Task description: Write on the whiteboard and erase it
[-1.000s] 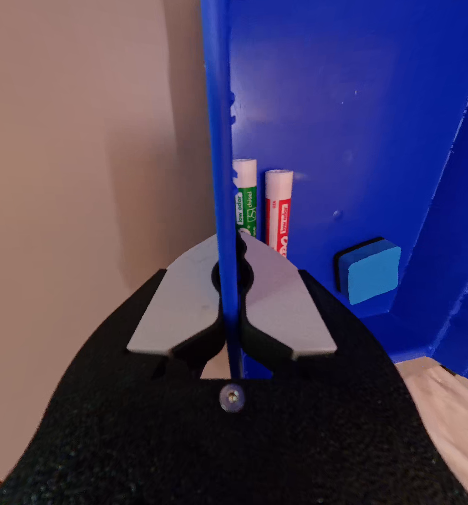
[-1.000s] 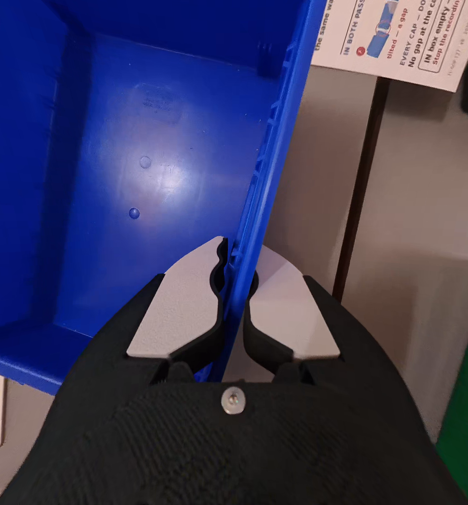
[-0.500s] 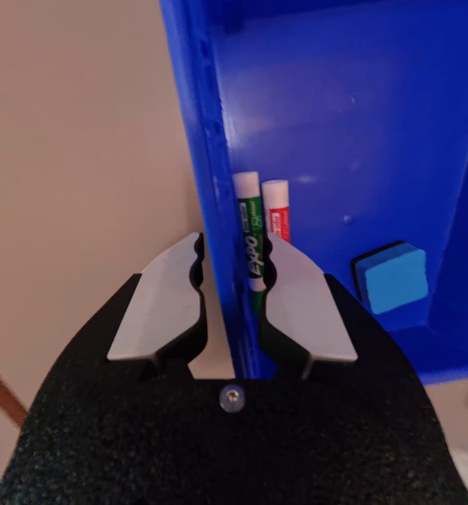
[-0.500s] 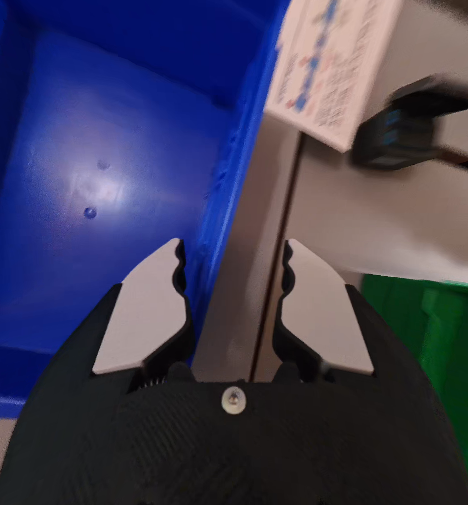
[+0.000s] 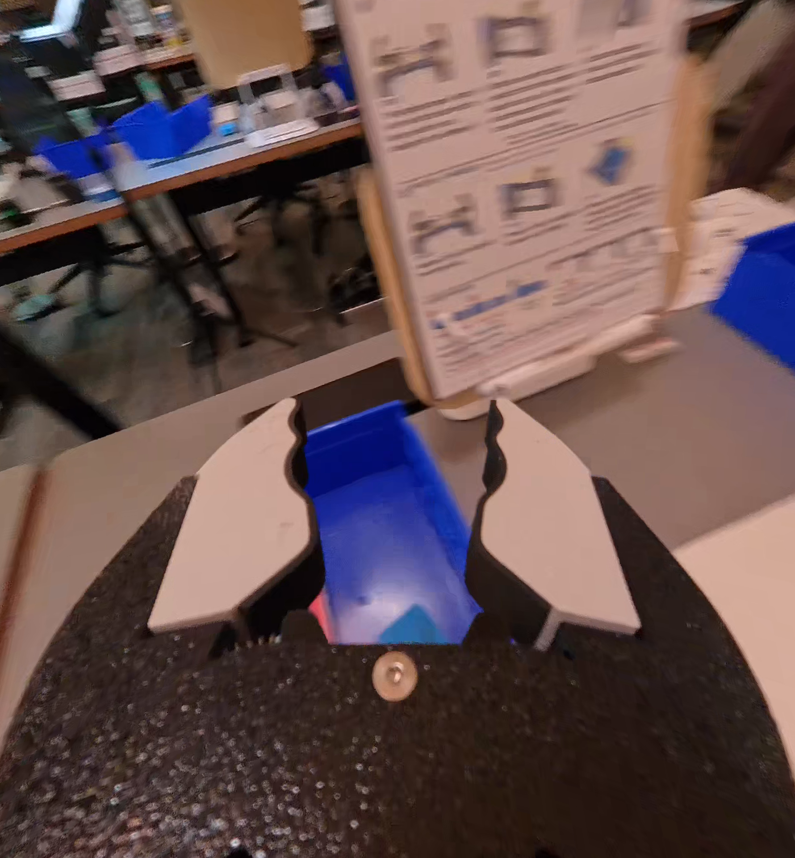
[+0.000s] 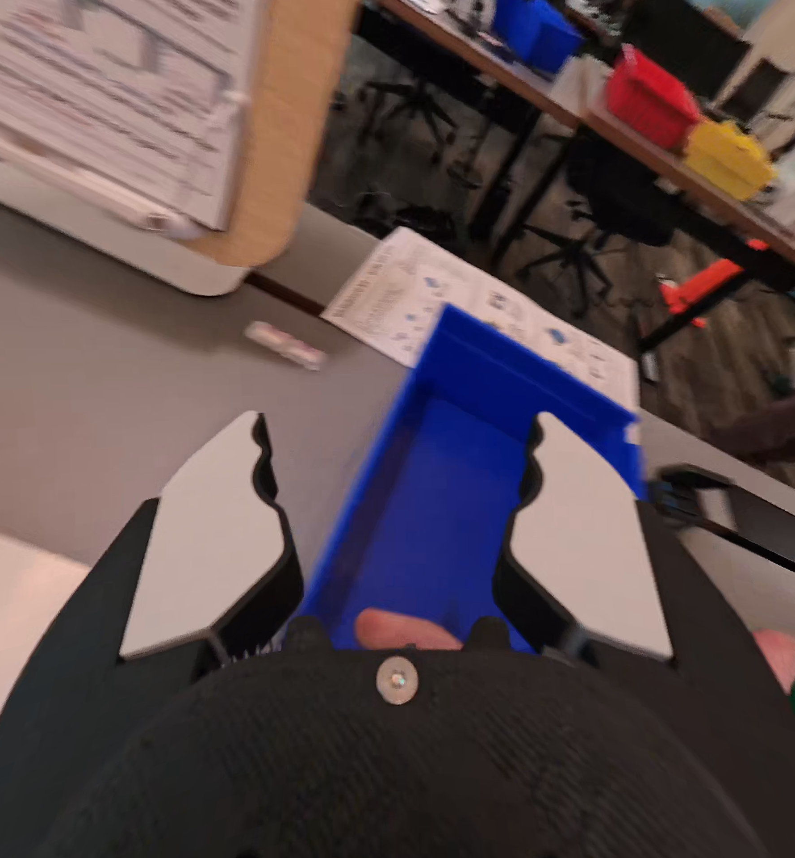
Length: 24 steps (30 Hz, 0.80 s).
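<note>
While both grippers gape, the blue bin (image 6: 437,510) runs lengthwise away.

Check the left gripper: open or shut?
Open. In the left wrist view the left gripper has its jaws spread wide, the blue plastic bin showing between them, nothing held.

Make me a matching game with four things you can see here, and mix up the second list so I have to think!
Things:
1. left gripper
2. bin on the near table
3. bin on the far table, beside the yellow one
4. printed sheet

Matches:
A. red
B. lying flat on the table, partly under a bin
C. blue
D. jaws wide open, holding nothing

Pairs: 1-D, 2-C, 3-A, 4-B
</note>
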### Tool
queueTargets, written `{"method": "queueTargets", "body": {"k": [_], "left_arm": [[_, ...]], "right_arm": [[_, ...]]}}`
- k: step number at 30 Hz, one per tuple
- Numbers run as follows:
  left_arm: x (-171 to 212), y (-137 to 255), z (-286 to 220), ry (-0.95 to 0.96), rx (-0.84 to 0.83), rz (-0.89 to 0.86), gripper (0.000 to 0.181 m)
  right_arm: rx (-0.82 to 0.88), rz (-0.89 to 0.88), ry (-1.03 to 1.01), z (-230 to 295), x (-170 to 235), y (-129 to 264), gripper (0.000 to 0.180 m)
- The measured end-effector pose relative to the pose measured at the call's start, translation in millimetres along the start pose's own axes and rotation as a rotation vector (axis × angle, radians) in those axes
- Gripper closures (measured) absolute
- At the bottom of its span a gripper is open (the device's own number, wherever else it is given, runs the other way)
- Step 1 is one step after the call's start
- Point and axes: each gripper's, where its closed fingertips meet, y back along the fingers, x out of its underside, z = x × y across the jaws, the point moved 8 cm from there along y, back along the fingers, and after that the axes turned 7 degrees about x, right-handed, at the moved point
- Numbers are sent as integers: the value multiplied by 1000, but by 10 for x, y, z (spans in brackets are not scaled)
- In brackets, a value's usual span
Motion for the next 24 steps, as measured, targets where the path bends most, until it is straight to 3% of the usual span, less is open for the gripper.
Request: {"method": "queueTargets", "body": {"k": [6,10,19,24], "left_arm": [[391,-204,-1392,90,399,-58,102],[679,-279,-1979,119,521,-111,101],[960,-327,-2901,174,634,28,91],[974,-322,-3074,140,528,63,92]], "right_arm": [[-142,7,-25,973,60,114,75],[-113,69,-54,1302,254,123,72],[103,179,43,1700,600,75,66],[223,176,176,1834,573,85,66]]}}
